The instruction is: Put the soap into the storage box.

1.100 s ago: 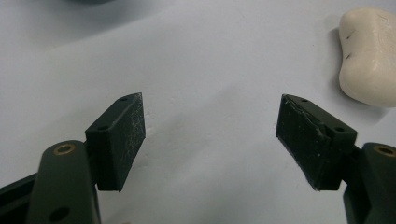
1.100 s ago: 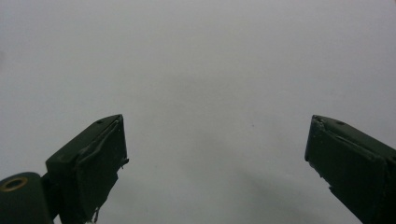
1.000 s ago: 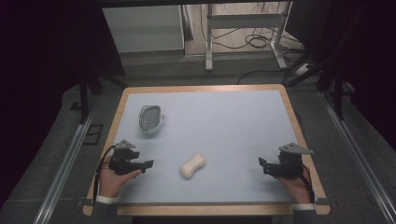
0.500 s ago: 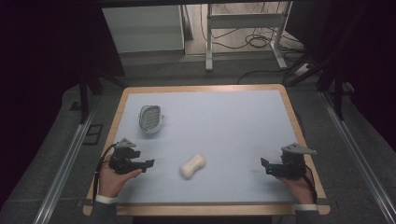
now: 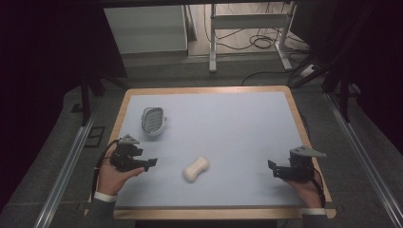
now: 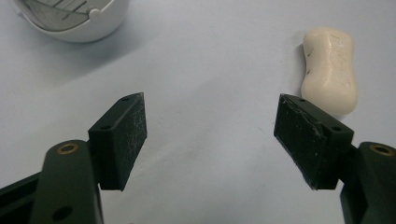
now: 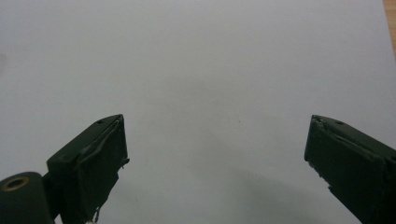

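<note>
A cream bar of soap [image 5: 196, 168] lies on the pale blue table top, near the front middle. My left gripper [image 5: 151, 164] hovers just left of it, open, with nothing between its jaws. In the left gripper view the soap [image 6: 330, 70] sits beyond the right jaw, and the gripper [image 6: 210, 126] points at bare table. A white soap dish [image 5: 154, 120] with a ribbed grey inside stands behind the left gripper; its rim [image 6: 74, 23] shows at the top left. My right gripper [image 5: 272, 167] is open at the front right over bare table [image 7: 215, 154].
The table [image 5: 228, 123] has a wooden border [image 5: 204, 89] all round. Metal rails run along both sides on the floor, and desk legs with cables stand beyond the far edge.
The left gripper has moved a little to the right, closer to the soap. The right gripper has drifted slightly toward the front edge.
</note>
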`<state>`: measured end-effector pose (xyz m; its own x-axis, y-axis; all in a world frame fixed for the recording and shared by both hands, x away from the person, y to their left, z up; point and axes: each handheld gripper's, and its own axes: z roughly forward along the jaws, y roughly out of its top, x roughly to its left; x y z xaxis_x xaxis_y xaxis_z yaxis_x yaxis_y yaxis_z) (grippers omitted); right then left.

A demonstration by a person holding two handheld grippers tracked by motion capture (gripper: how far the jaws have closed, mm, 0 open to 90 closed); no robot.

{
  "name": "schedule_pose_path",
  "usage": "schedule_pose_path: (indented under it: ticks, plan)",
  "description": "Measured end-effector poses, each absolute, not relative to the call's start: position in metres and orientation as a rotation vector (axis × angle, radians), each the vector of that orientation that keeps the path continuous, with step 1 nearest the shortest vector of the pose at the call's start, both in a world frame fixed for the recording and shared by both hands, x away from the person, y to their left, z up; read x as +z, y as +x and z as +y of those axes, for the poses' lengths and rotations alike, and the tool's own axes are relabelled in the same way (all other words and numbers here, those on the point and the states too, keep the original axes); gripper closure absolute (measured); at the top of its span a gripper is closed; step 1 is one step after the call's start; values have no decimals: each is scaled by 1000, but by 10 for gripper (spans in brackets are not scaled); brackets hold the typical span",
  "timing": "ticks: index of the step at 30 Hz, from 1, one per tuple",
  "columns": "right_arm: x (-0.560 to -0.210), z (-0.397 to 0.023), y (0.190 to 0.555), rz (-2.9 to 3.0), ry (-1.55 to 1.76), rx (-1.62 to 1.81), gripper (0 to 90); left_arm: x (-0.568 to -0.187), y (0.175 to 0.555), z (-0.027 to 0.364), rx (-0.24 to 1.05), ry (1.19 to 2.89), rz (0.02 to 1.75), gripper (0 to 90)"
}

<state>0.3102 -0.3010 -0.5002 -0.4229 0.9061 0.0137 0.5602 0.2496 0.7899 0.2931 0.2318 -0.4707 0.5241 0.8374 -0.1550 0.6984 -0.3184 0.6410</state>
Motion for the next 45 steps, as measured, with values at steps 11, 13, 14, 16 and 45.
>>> schedule_pose_path:
  ticks: [11, 13, 14, 16, 45]
  plan:
    - [-498, -305, 309, 2063, 1343, 1026, 59, -464, 298, 216, 254, 2147, 1185, 262]
    - [-499, -305, 310, 2063, 1343, 1025, 59, -463, 299, 213, 253, 2156, 1177, 262]
    - [-499, -306, 310, 2063, 1346, 1025, 59, -462, 300, 211, 253, 2160, 1173, 262]
    - [-499, -306, 310, 2065, 1344, 1025, 59, -459, 301, 209, 256, 2166, 1169, 262]
    - [-499, -305, 309, 2066, 1335, 996, 64, -449, 312, 172, 241, 2248, 1097, 267]
